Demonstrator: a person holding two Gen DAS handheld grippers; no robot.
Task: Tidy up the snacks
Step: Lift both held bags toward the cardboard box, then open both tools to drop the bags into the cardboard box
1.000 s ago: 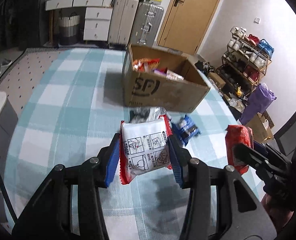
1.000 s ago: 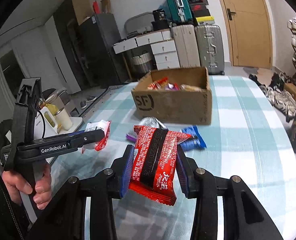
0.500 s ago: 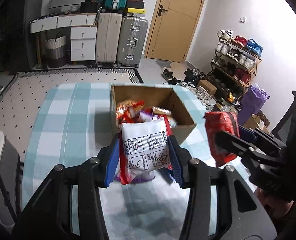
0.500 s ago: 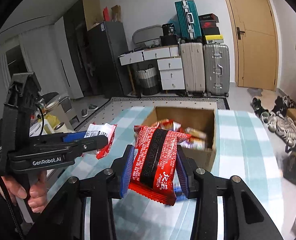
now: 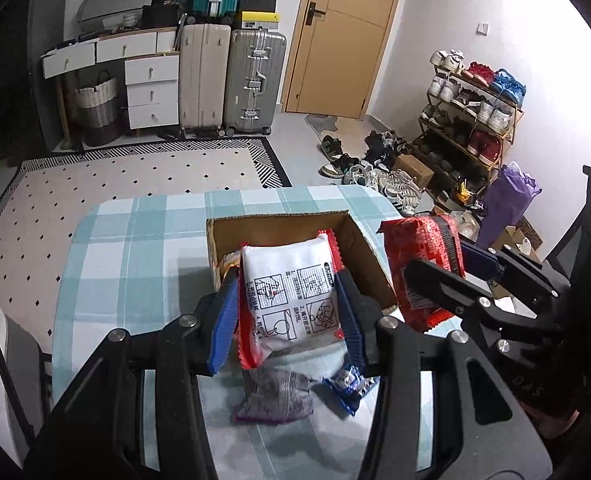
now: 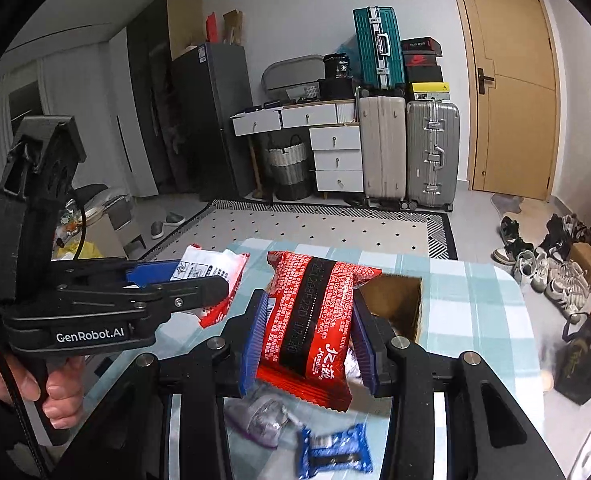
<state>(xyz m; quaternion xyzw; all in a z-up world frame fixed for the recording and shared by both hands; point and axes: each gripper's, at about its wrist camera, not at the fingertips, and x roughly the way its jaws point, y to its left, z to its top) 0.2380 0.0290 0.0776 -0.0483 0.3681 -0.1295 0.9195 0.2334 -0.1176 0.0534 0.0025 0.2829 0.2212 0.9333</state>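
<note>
Cardboard box (image 5: 369, 258) directly ahead of and below both grippers, left gripper (image 5: 287, 312) nearer, clamping white packet (image 5: 291, 292), right gripper (image 6: 307, 338) clamping red packet (image 6: 315, 312).

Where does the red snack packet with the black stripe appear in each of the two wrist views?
Left wrist view: the red packet with the black stripe is at the right, held in the right tool, beside the cardboard box.
Right wrist view: it fills the centre, clamped between the blue pads, in front of the box.
Shared landmark: the silver suitcase beside the wooden door.
</note>
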